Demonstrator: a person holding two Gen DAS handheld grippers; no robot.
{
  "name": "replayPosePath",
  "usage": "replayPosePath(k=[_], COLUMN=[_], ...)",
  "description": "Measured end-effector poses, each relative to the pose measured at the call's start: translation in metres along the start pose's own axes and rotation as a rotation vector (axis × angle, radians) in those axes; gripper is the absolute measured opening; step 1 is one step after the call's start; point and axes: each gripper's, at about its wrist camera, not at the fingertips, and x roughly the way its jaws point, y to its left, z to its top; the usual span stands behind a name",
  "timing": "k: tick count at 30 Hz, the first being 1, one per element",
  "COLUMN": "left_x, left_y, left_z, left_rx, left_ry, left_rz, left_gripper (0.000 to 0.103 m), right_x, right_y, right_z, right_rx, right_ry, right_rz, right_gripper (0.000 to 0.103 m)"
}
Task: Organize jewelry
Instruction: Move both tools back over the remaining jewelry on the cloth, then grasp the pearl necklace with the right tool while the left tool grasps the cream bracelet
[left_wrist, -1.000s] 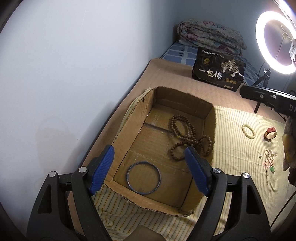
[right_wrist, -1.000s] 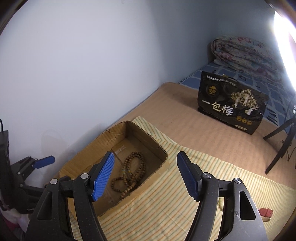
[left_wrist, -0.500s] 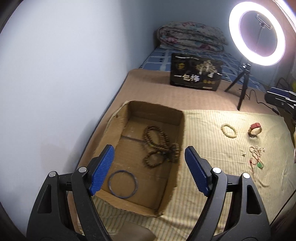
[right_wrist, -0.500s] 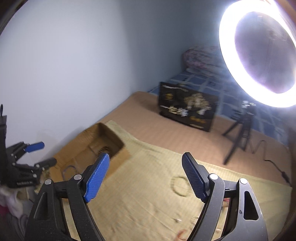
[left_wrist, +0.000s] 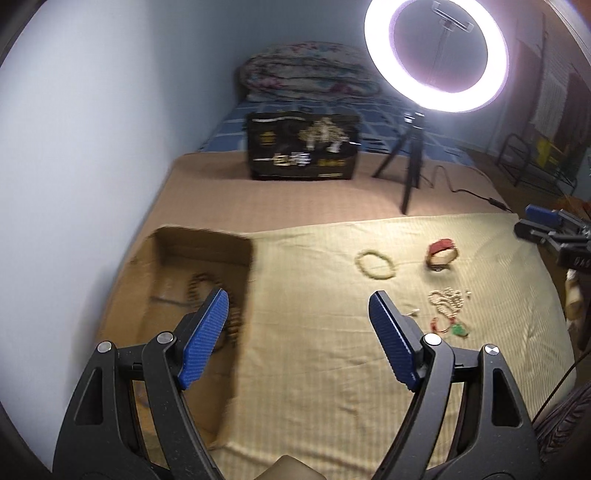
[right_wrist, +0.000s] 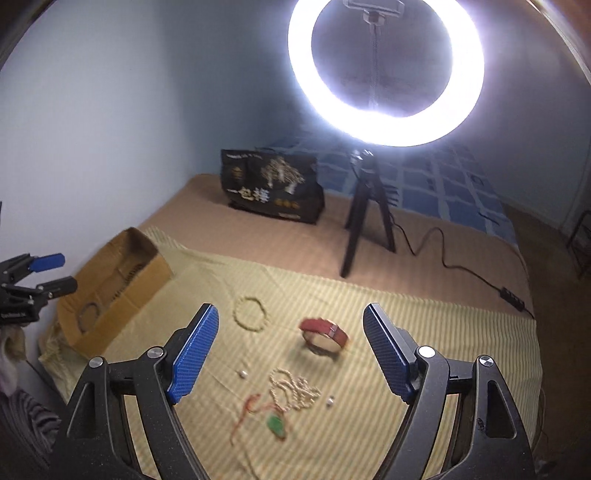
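2 grippers, both with nothing in them right now. Our left gripper (left_wrist: 297, 339) has its jaws spread wide over the spot where the cardboard box (left_wrist: 207, 243) meets the striped cloth (left_wrist: 314, 369), and our right gripper (right_wrist: 290, 354) is just as released, hanging above the loose pieces.

Where the jewelry is: the dark bead strand (left_wrist: 201, 286) and a thin ring bangle (right_wrist: 88, 310) already lie in the box. Still out on the cloth are the pale bead bracelet (right_wrist: 251, 314), the red band (right_wrist: 324, 332), the pearl strand (right_wrist: 295, 391) and the red cord with a green pendant (right_wrist: 275, 424), plus 2 tiny loose beads (right_wrist: 242, 373) beside them.

What worries us from here:

1. The pearl strand and the red cord lie touching, maybe tangled. If we grab 1, the other could drag along and drop off halfway to the box.
2. The cloth is soft and wrinkly. Pads closing low on a thin strand may pinch fabric too, then lifting tugs the whole cloth and scatters everything.
3. Those loose beads are tiny and round, so we'd guess they'll squirt out of the wide pads or roll away.
4. The red band stands on edge, so a sloppy pinch could tip or flick it.
5. Both views look smeared, so lining up on such small stuff is dicey.
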Motion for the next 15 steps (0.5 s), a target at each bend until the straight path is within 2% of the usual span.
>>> replayPosePath(k=[5, 11, 15], left_x=[0.029, 0.067, 0.095], left_y=[-0.036, -0.063, -0.068], left_z=[0.005, 0.009, 0.013], left_rx=[0.045, 0.091, 0.063], left_ry=[0.041, 0.093, 0.134], left_rz=[-0.052, -0.068, -0.087], left_gripper=[0.081, 0.081, 0.081], right_x=[0.013, 0.041, 0.059], right_y=[-0.027, -0.037, -0.033], right_z=[-0.023, -0.043, -0.055], right_rx=[0.049, 0.054, 0.029], right_ry=[0.06, 0.169, 0.245], right_rz=[-0.004, 0.022, 0.064], right_gripper=[0.081, 0.08, 0.08])
